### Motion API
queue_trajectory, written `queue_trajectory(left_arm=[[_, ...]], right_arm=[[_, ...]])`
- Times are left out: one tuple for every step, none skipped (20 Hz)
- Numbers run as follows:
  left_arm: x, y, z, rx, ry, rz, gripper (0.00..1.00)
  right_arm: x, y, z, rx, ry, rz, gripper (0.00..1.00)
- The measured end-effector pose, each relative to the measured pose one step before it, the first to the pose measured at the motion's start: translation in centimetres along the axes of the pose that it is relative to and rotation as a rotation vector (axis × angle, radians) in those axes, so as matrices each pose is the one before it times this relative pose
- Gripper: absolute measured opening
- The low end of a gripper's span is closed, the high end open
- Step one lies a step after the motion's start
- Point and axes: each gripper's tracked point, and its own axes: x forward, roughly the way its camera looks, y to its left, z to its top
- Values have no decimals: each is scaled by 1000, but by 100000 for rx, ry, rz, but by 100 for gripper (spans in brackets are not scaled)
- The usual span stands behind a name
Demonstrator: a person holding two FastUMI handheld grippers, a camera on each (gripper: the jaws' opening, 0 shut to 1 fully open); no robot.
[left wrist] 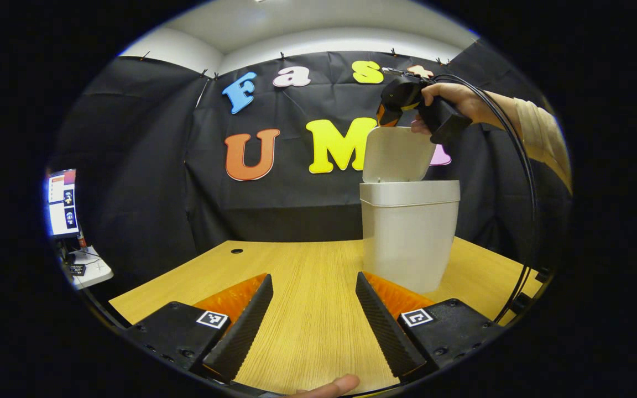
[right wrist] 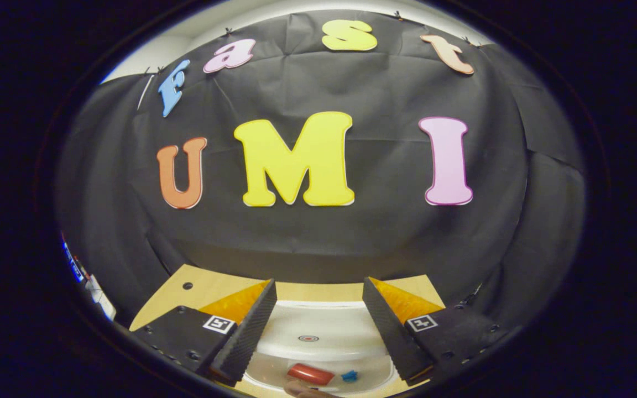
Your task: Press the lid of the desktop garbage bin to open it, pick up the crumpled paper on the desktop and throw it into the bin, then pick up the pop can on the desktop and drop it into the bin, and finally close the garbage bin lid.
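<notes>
A white desktop bin (left wrist: 410,237) stands on the wooden table (left wrist: 307,287), its lid (left wrist: 398,155) swung up and open. In the left gripper view a hand holds my right gripper (left wrist: 389,115) just above the lid's top edge. The right gripper (right wrist: 318,331) is open and looks down over the white lid (right wrist: 318,326). Below it, inside the bin, lie a red pop can (right wrist: 310,374) and a small blue scrap (right wrist: 350,376). My left gripper (left wrist: 313,326) is open and holds nothing, low over the table in front of the bin.
A monitor on a small white desk (left wrist: 64,204) stands off the table's left side. A cable hole (left wrist: 236,251) sits near the table's far left. A black cable (left wrist: 523,166) hangs from the right gripper past the bin. A fingertip (left wrist: 329,386) shows at the bottom edge.
</notes>
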Motion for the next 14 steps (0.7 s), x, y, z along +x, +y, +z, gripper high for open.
queue_trajectory(left_arm=[[139, -325, -109, 437, 376, -181, 97], [193, -120, -182, 611, 288, -399, 97], [232, -409, -216, 320, 289, -1919, 97], [268, -384, -505, 820, 1270, -2085, 97], [167, 347, -439, 424, 1472, 25, 97], [105, 583, -322, -891, 1162, 1119, 96], [158, 341, -206, -1974, 1208, 508, 96], [76, 100, -205, -2343, 755, -7, 96], [-15, 86, 115, -1552, 377, -67, 96], [38, 301, 68, -657, 335, 697, 96], [-154, 458, 111, 228, 80, 1301, 96], [-183, 323, 173, 491, -486, 1108, 96], [-148, 280, 305, 557, -973, 540, 96], [-43, 327, 231, 335, -755, 727, 96]], right_arm=[[-178, -314, -1516, -215, 2601, -669, 96], [-45, -313, -1527, 35, 3098, -293, 97], [-60, -389, -1096, 746, 1702, -643, 98], [14, -348, -937, 1755, 762, -359, 98], [-249, -201, -868, 1546, -219, -231, 99], [-69, -284, -913, -618, -212, -987, 99], [-366, -250, -1029, -2050, -678, -249, 97], [-206, -134, -805, -2346, -187, -493, 97], [-357, -113, -640, -1007, -41, -131, 97], [-328, -49, -742, -976, 398, 191, 97], [-354, 28, -410, -1347, 37, 46, 97], [-456, 7, -204, -984, -510, 266, 96], [-294, -97, -19, -867, -430, 107, 97], [-286, -170, -291, 357, 240, -27, 97]])
